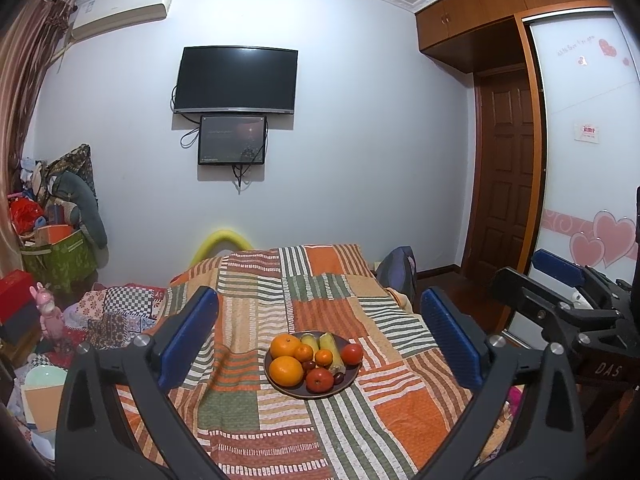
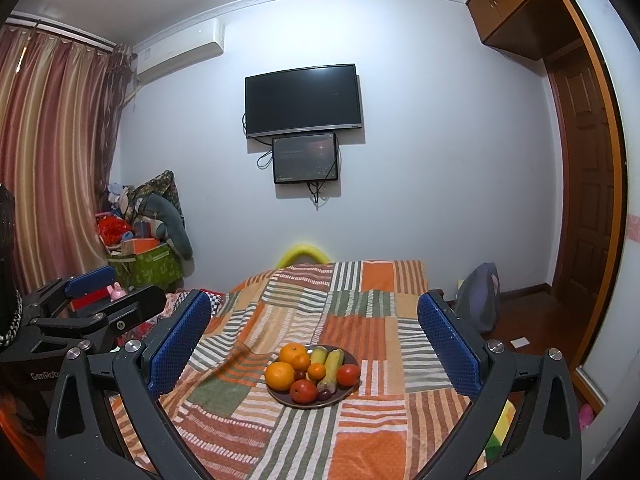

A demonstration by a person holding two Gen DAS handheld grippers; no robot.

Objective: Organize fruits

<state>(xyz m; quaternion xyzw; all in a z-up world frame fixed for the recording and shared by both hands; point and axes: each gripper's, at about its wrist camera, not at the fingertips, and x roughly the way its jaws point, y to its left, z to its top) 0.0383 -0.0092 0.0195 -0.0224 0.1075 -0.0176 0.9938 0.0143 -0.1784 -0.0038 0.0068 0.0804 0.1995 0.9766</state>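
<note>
Fruits (image 1: 314, 362): one lot, heaped on a dark round plate (image 1: 350, 380) that sits on the patchwork bedspread (image 1: 360, 420) near the middle of the bed.

Contents: two large oranges (image 1: 286, 371), two small tangerines (image 1: 324, 357), two red round fruits (image 1: 319, 380), two yellow-green ears that look like corn (image 2: 333, 364), a couple of small dark fruits between them. All pieces touch their neighbours; none lies off the plate.

Left tongs (image 1: 320, 344): spread wide, holding nothing, held back from the plate. Right tongs (image 2: 316, 350): likewise spread and holding nothing.

Stage: this lay fits either a heap awaiting sorting or a plate just filled; the views do not settle which.

Handling note: any grasp should straddle one piece across its widest part, coming from above. Round fruit may roll on soft bedding; the plate may tip if pressed at its rim.
</note>
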